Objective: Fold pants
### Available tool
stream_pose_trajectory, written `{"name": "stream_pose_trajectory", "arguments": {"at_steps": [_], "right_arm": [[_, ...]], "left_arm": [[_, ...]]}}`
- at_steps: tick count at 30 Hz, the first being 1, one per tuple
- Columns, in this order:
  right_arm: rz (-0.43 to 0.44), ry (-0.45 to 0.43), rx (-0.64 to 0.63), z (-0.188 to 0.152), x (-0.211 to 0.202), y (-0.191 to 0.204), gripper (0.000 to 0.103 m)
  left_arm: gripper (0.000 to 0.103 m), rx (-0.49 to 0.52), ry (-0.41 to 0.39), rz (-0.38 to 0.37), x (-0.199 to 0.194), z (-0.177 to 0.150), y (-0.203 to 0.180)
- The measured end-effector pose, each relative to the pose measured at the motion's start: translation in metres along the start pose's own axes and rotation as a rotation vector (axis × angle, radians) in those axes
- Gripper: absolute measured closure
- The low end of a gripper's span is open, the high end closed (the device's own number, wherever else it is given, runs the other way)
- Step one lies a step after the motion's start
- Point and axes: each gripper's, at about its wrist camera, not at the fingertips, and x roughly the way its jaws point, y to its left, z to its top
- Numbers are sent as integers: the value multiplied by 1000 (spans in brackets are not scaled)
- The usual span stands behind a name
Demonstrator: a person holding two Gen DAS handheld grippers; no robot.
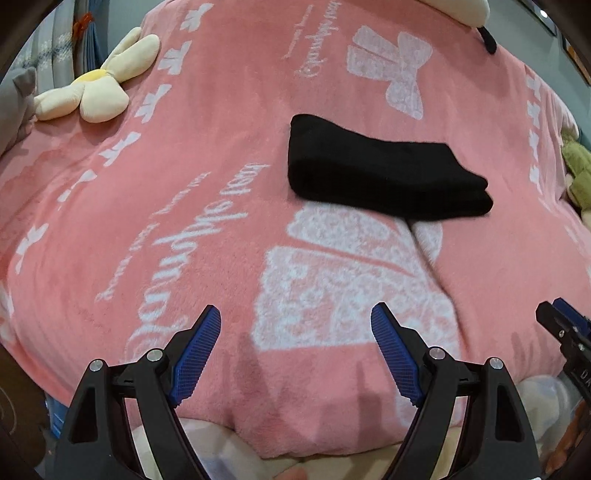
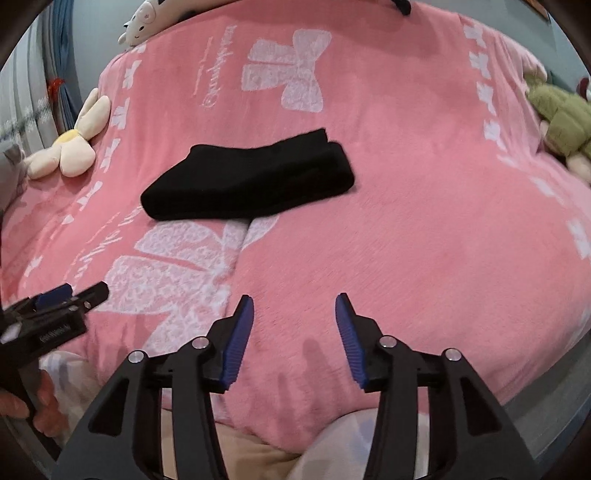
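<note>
Black pants (image 1: 380, 168) lie folded into a thick rectangular bundle in the middle of a pink blanket (image 1: 184, 147); the right wrist view shows the same pants (image 2: 247, 181) left of centre. My left gripper (image 1: 295, 314) hovers over the blanket's near edge, well short of the pants, its blue pads wide apart with nothing between them. My right gripper (image 2: 294, 302) is also back near the bed's front edge, jaws open and holding nothing. Each gripper shows at the side of the other's view: the right gripper (image 1: 561, 321) and the left gripper (image 2: 70, 295).
A cream flower plush (image 1: 92, 88) lies at the blanket's left edge. A green plush toy (image 2: 561, 122) sits at the right edge, a white plush (image 2: 147, 18) at the far end. A crease (image 2: 236, 254) runs through the blanket below the pants. A hand (image 2: 40, 402) holds the left gripper.
</note>
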Motion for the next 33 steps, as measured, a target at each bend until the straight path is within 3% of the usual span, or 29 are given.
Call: {"name": "stream_pose_trajectory", "arguments": {"at_steps": [33], "right_arm": [[-32,46,-18,-9,16,8,57]], "left_arm": [[25,25,-17,-5,10,-8,-22]]}}
